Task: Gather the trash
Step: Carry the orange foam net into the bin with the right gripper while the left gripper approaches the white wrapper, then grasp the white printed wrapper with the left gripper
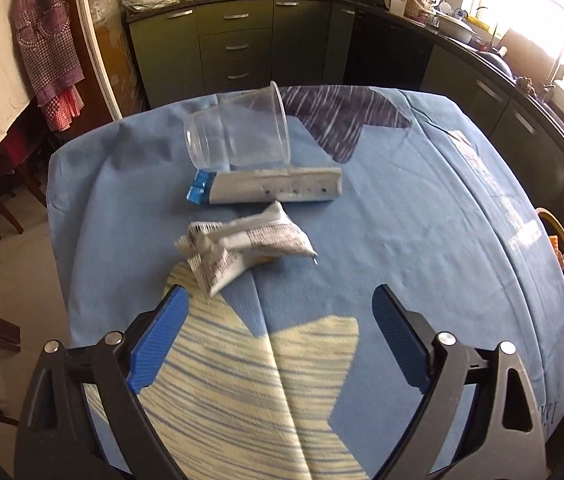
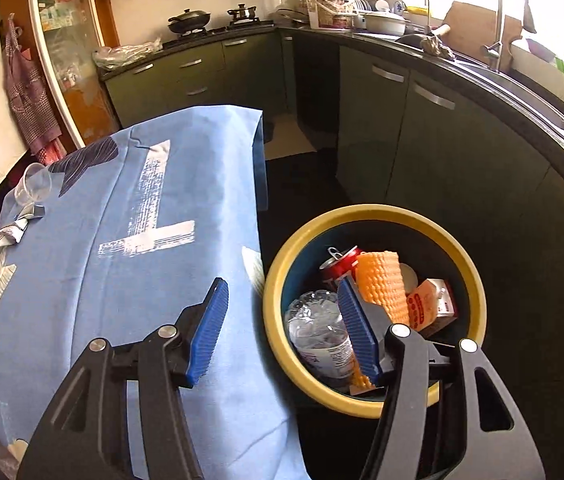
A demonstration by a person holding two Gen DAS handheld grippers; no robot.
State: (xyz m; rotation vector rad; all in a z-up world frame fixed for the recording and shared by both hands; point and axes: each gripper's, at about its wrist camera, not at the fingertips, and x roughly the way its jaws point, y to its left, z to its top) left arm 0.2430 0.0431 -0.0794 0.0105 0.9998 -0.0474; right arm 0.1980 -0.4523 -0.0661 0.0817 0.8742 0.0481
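The table, draped in a blue cloth (image 1: 422,208), leaves broad bare fabric to the right of the trash in the left wrist view, while its far edge drops off toward the green kitchen cabinets (image 1: 238,48) and its right edge falls away beside the yellow-rimmed bin (image 2: 366,216) on the dark floor. The left gripper (image 1: 280,322) hangs over the near part of the cloth with its jaws spread wide and nothing between them; the crumpled printed wrapper (image 1: 242,246) lies just ahead of the blue pads, closer to the left pad than to the right. Beyond it lies a flattened grey-white packet (image 1: 278,190) with a blue end, and a clear plastic cup (image 1: 238,130) on its side touches that packet from behind. The right gripper (image 2: 282,320) stands at the table's right edge, jaws apart and empty, its left finger over the cloth and its right finger over the bin's mouth. Inside the bin lie a red can (image 2: 340,262), a clear bottle (image 2: 316,326), an orange foam net (image 2: 382,284) and a small carton (image 2: 432,304).
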